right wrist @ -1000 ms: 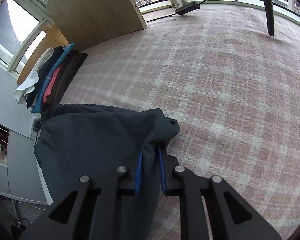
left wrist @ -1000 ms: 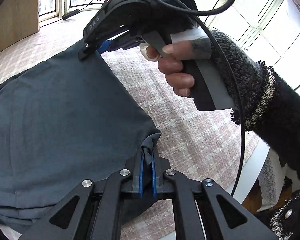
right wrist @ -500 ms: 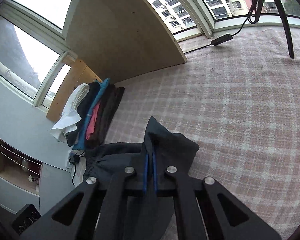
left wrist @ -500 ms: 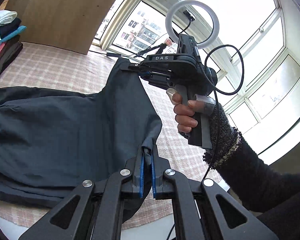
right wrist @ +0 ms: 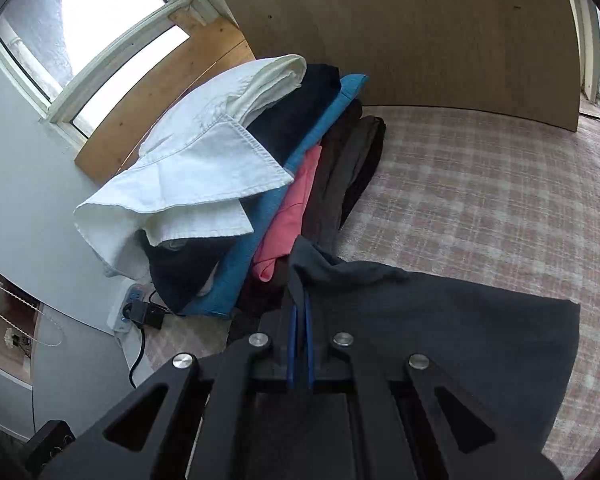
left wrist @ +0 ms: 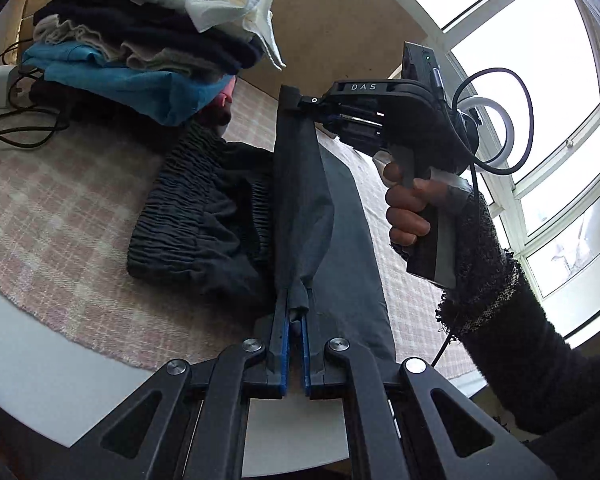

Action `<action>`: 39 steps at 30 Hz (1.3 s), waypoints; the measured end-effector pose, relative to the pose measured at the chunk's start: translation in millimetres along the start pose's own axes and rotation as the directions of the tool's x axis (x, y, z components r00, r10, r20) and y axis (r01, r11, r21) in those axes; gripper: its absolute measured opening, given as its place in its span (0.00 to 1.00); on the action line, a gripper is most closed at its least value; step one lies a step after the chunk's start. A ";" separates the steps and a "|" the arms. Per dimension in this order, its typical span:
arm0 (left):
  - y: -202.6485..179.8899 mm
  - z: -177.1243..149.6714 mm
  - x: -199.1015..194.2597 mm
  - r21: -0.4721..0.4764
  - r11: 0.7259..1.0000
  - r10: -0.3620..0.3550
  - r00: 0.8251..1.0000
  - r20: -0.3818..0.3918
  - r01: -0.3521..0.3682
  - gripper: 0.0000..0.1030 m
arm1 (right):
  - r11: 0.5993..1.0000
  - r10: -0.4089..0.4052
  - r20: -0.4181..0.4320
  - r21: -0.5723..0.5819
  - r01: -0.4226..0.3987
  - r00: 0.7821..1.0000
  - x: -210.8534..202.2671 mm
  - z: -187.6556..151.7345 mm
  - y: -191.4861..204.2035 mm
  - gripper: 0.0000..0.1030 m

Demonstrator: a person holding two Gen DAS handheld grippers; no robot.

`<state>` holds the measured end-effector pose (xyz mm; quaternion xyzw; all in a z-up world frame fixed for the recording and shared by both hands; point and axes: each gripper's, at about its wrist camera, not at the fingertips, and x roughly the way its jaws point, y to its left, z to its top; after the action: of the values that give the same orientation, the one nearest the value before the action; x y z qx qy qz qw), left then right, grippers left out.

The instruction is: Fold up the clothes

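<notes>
Both grippers have swung toward the clothes stack since half a second ago, carrying the garment's held edge across over its own waistband end; the stack, earlier far off at frame edge, now looms close in both views. Left gripper (left wrist: 295, 322) pinches one corner of the dark garment (left wrist: 342, 248), blue pads closed to a narrow slit with cloth bunched between. Right gripper (left wrist: 300, 100), seen from the left wrist camera, clamps the other corner, a hand (left wrist: 410, 210) wrapped on its grip below a knit sleeve (left wrist: 484, 280). Between the two grippers the held edge runs taut as a straight band. From the right wrist camera, the right gripper (right wrist: 299, 312) likewise shows its pads nearly together on cloth, the garment (right wrist: 460, 320) spreading away to the right over the checked cloth (right wrist: 480, 184). Below the raised edge, the gathered waistband (left wrist: 180, 220) lies crumpled on the checked cloth (left wrist: 60, 208). One stack of clothes (right wrist: 268, 168) sits just past the garment, against a wooden board (right wrist: 420, 32): white piece on top, then dark, blue, pink and at least two dark ones I can count; lower layers not separable. One power strip (right wrist: 132, 308) with a black plug lies beside the stack. One ring light (left wrist: 486, 136) shows behind the right gripper, by the window.
</notes>
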<state>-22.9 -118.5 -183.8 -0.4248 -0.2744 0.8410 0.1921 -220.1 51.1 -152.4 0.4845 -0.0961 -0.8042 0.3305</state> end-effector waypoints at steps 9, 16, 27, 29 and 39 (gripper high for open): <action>60.3 -1.0 1.8 -0.052 0.997 0.059 0.993 -0.100 -0.064 0.11 | 1.000 0.022 -0.105 0.012 -0.021 0.994 57.1 -5.0 33.9 0.15; 41.7 27.3 -17.4 0.068 0.990 0.126 0.988 -0.089 -0.120 0.18 | 0.996 0.077 0.026 0.036 -0.077 0.997 -44.9 -17.0 8.4 0.25; 2.2 102.2 96.0 0.339 0.928 0.211 0.968 -0.139 -0.154 0.26 | 0.975 -0.068 -0.006 0.210 0.068 0.998 -81.0 -115.6 -81.5 0.25; 11.1 100.1 102.1 0.352 0.914 0.269 0.950 -0.160 -0.200 0.26 | 0.967 -0.097 -0.031 0.234 0.102 0.995 -80.5 -131.6 -95.0 0.25; 28.0 102.0 36.8 0.244 0.944 0.257 0.959 -0.119 -0.223 0.54 | 0.970 -0.192 0.029 0.157 0.185 0.981 -111.5 -154.1 -95.7 0.59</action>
<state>-129.8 -150.2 -173.9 -0.4919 -0.1072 0.8499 0.1555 -97.4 219.4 -197.0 0.4978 -0.1187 -0.8325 0.2122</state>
